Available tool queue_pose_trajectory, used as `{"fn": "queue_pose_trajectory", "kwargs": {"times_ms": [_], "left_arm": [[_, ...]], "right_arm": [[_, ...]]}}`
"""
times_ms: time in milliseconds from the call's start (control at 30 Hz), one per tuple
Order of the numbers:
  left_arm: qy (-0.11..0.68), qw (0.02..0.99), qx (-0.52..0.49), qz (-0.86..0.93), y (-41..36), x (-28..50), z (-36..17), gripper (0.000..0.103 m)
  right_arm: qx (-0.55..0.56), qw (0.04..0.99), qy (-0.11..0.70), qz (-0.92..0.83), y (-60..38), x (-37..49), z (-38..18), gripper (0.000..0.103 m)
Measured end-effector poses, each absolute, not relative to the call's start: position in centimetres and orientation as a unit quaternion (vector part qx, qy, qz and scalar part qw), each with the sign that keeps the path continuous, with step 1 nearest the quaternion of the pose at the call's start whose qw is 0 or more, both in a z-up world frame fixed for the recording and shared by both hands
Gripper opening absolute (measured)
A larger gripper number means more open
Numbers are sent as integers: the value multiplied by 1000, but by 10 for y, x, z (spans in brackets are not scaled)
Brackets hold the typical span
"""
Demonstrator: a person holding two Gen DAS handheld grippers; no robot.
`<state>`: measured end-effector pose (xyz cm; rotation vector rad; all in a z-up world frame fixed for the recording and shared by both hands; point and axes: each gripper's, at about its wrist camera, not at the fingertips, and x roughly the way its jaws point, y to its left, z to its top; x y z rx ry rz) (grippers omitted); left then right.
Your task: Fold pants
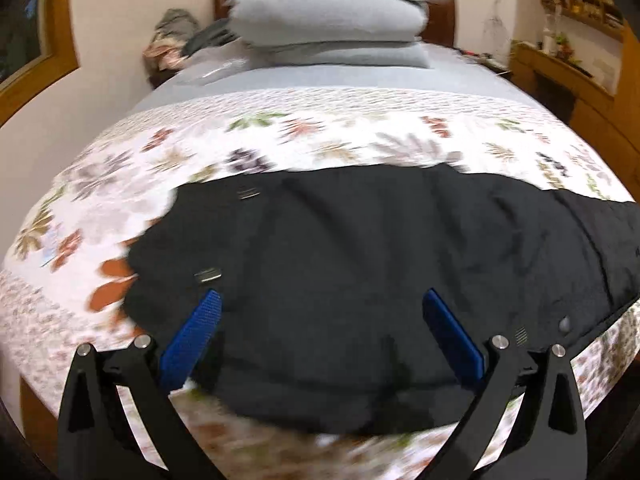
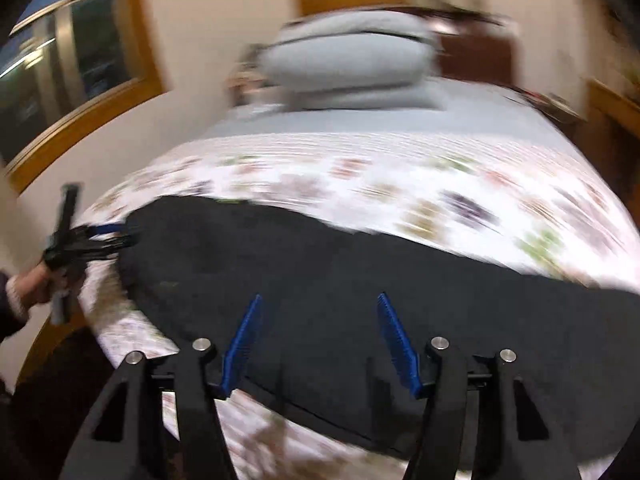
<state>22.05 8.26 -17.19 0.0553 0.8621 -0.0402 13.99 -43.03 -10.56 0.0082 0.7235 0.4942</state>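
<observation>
Item: black fabric pants, spread flat across the near part of a bed covered by a white floral-print bedspread. The garment runs crosswise from the bed's left side toward its right edge, with small metal fittings near its left end; which end that is cannot be told.

Left tool: black frame with blue ribbed pads, jaws standing wide, nothing between them. It hangs above the near edge of the pants, toward their left end, with the dark cloth directly beneath both pads. Whether the pads touch the cloth cannot be told. In the right wrist view the left tool shows at the far left, at the pants' left end, carried by a person's hand.

Right tool: same build, blue ribbed pads, jaws parted, empty, poised over the near hem of the pants in their middle stretch; contact cannot be told.

Beyond: stacked grey pillows at the dark wooden headboard, a pale blue sheet below them. Both views are blurred.
</observation>
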Motion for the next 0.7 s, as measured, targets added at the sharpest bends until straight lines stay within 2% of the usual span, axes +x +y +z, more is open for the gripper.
{"fn": "queue_pose_trajectory", "kwargs": {"times_ms": [167,300,567,667,700], "left_arm": [[449,893,-33,15,146,213,-178,101],[452,886,-90,44,182,215,-187,101],[467,854,-228,-22,208,252,-208,99],[462,857,-226,-33,206,250,-205,99],[466,857,-218,-29,205,250,-204,95]], "right_arm": [[-41,883,348,313,-337,156,-106,63],[-39,877,361,314,-311,161,-112,63],[-66,865,391,309,-287,163,-121,63],[-86,862,385,319,-271,160,-119,65],[-95,862,382,320,-261,162,-120,65]]}}
